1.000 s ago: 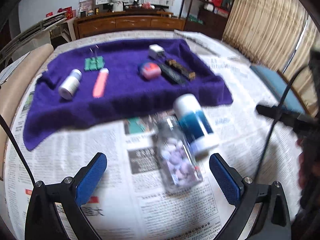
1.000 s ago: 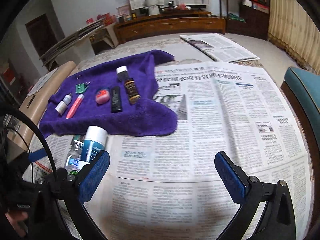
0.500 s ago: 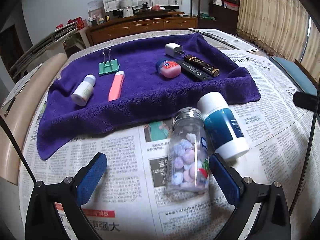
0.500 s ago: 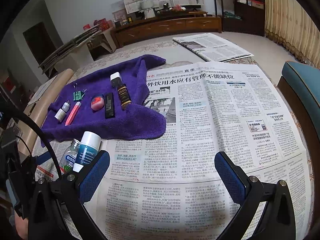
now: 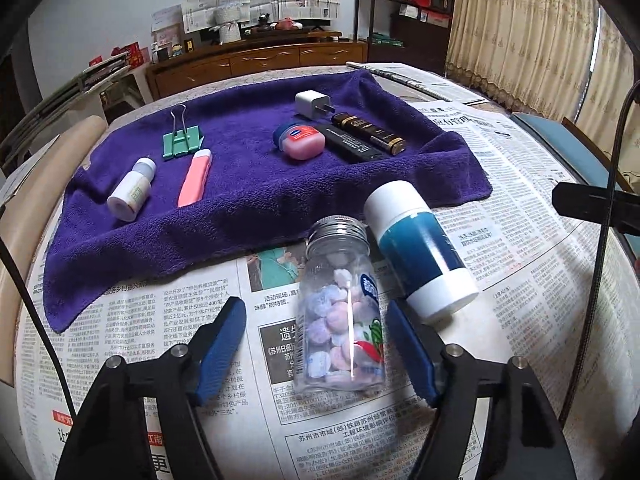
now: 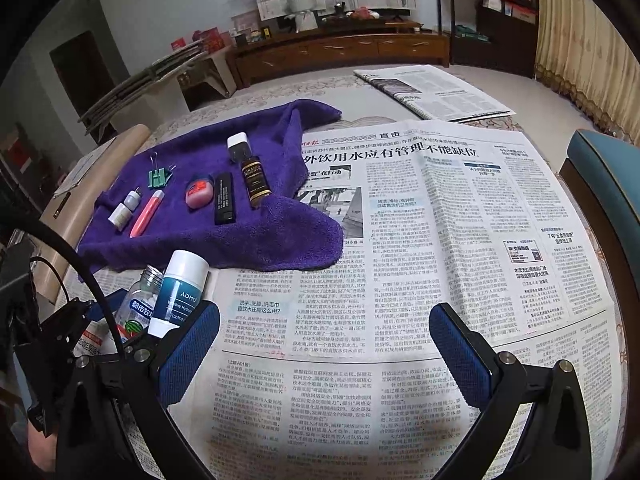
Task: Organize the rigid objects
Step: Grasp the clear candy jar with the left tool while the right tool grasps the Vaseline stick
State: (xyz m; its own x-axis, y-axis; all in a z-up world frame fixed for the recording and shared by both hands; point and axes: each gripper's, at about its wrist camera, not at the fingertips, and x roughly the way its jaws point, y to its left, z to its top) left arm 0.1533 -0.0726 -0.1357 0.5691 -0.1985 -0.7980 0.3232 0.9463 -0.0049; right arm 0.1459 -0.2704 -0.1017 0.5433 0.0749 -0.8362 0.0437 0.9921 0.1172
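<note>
Clear jar (image 5: 343, 312) of pastel, perhaps candy, pieces between closing left tool (image 5: 316, 348)

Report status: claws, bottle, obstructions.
Left claw closing around clear candy bottle, not yet gripping. Right claw open, empty. Teal-white bottle crowds the right side.

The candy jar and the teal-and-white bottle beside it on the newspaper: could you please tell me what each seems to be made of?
Candy jar: clear body, glass or hard plastic, glossy; the pastel candies show through and a bright glare streak runs down it. Its ribbed cap looks like silvery metal.
Teal-and-white bottle: opaque plastic by the look, smooth satin finish, soft highlights, printed label.
</note>
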